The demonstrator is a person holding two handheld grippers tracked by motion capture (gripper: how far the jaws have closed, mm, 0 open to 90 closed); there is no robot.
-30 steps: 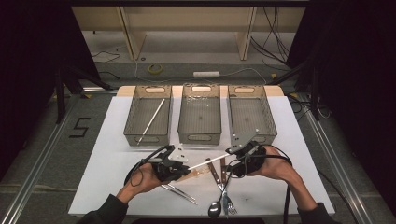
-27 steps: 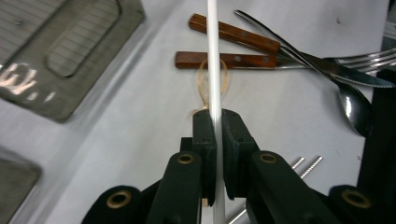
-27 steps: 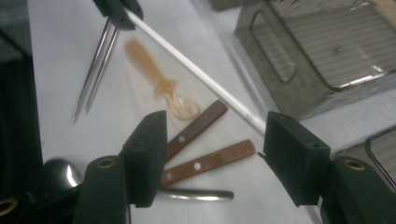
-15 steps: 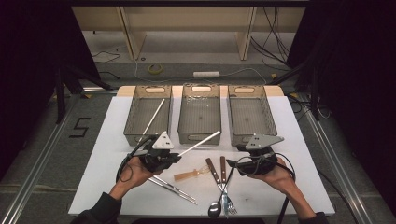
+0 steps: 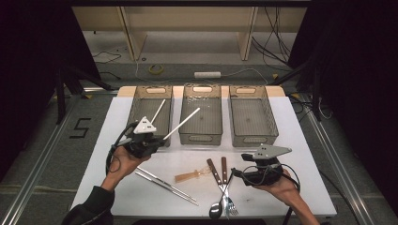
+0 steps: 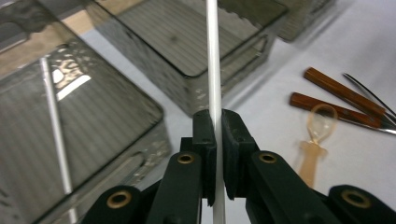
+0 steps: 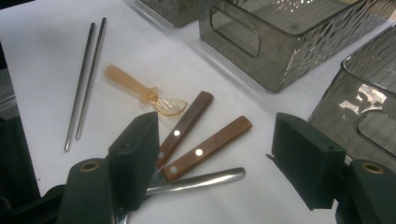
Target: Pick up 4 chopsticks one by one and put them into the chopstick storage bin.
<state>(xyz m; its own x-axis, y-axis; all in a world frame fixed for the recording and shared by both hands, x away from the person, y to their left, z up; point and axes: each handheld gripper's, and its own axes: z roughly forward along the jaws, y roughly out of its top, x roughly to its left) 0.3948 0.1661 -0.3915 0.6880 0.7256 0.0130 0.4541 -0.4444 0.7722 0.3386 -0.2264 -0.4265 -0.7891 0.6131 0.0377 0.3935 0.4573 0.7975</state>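
Three bins [image 5: 202,136] in row at far edge of mat. Two white sticks: one [image 5: 157,111] in left bin, one [image 5: 180,124] pinched in left gripper [image 5: 157,143], raised just in front of left bin, tip slanting over middle bin. In front of middle bin: two metal chopsticks [image 5: 166,180], amber spoon [image 5: 192,176], two wooden-handled pieces [image 5: 219,169], steel spoon [image 5: 217,209]. Right gripper [image 5: 243,172] beside wooden handles, jaws spread, just been opening, nothing between.
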